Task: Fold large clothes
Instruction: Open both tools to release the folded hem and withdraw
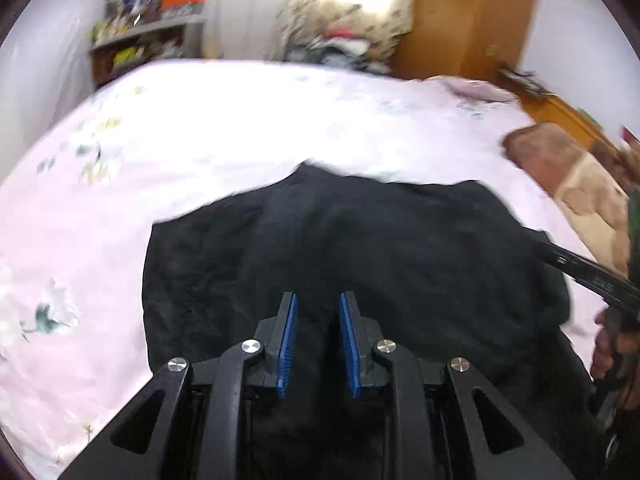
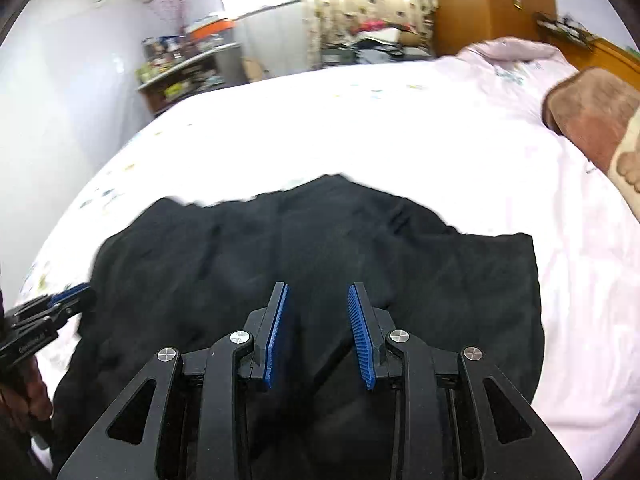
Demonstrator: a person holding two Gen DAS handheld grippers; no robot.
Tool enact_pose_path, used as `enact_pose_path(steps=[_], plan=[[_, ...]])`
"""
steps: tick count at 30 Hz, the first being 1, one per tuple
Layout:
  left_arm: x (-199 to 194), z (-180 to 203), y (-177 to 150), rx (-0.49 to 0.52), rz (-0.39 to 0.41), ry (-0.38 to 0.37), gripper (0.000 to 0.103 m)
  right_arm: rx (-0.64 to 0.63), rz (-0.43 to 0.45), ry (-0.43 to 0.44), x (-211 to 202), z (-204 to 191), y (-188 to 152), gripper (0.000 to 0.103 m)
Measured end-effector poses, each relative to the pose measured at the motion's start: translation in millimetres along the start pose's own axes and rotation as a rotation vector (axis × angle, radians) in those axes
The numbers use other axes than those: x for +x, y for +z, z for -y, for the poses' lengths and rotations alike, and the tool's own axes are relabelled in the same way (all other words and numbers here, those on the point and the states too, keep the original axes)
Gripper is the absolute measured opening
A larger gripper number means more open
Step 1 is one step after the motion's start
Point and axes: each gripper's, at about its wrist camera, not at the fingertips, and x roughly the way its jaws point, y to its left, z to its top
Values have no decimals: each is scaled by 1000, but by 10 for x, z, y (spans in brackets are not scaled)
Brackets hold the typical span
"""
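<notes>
Both tongs — left (image 1: 318, 300), right (image 2: 318, 292) — gape over blurred black garment (image 1: 360, 248).

The left tongs (image 1: 318, 300) point forward with blue pads parted by a narrow gap, nothing between them. The right tongs (image 2: 318, 290) stand spread a little wider (also empty), their ribbed blue pads (image 2: 360, 336) angled slightly outward, level alongside.

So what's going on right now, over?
Left gripper and right gripper both open, empty, above black garment. Garment spread rumpled on pink bedsheet. Brown blanket off to the side, not obstructing.
</notes>
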Motion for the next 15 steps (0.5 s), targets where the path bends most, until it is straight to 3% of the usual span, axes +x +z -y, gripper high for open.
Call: enact_pose_path(steps=[3, 5, 8, 12, 15], plan=[[298, -43, -41, -13, -49, -14, 23, 24, -80, -45, 299, 189, -66, 32], [303, 8, -64, 21, -46, 2, 23, 54, -94, -13, 342, 238, -159, 35], [136, 55, -68, 28, -43, 19, 23, 80, -87, -9, 55, 342, -210, 35], [-275, 50, -196, 5, 18, -56, 23, 59, -9, 27, -295, 220, -240, 35], [-404, 175, -407, 14, 7, -116, 23, 35, -5, 98, -444, 10, -460, 35]])
